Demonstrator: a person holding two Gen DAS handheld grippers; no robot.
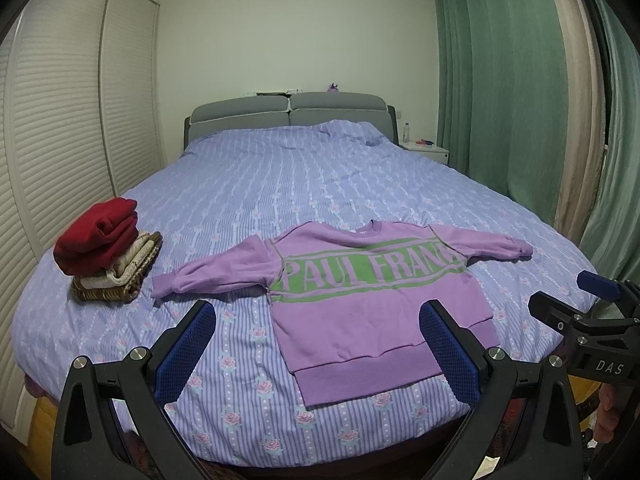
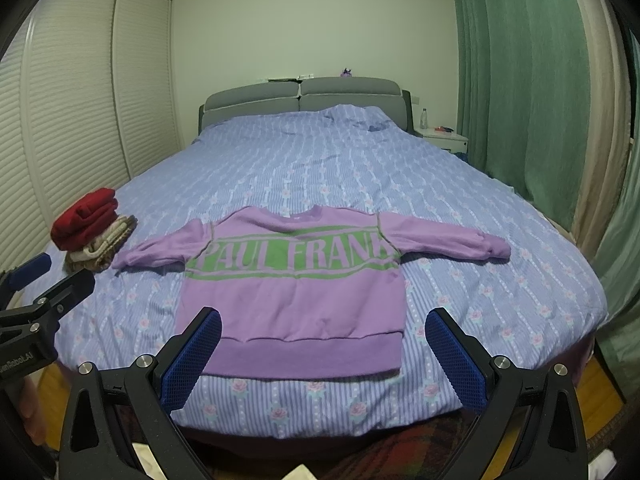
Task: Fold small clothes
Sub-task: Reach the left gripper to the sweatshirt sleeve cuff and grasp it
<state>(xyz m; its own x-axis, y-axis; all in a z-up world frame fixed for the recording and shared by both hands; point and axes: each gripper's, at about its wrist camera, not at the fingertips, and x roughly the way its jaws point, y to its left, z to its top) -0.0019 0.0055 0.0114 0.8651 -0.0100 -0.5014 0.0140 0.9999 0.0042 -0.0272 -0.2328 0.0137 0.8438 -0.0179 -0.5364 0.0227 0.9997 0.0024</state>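
Observation:
A small purple sweatshirt (image 1: 360, 304) (image 2: 292, 292) with green "PAUL FRANK" lettering lies flat on the bed, sleeves spread to both sides, hem toward me. My left gripper (image 1: 320, 320) hovers open above the hem's left part, holding nothing. My right gripper (image 2: 324, 328) is open over the hem's right part, also holding nothing. Each gripper shows in the other's view: the right gripper (image 1: 568, 300) at the right edge, the left gripper (image 2: 52, 276) at the left edge. A stack of folded clothes (image 1: 104, 252) (image 2: 90, 232), red on top, sits at the bed's left side.
The bed (image 1: 280, 184) (image 2: 320, 168) has a blue striped floral cover and a grey headboard. Louvred wardrobe doors (image 1: 60, 120) stand on the left, green curtains (image 1: 500, 80) on the right. A white nightstand (image 2: 442, 138) with a bottle sits by the headboard.

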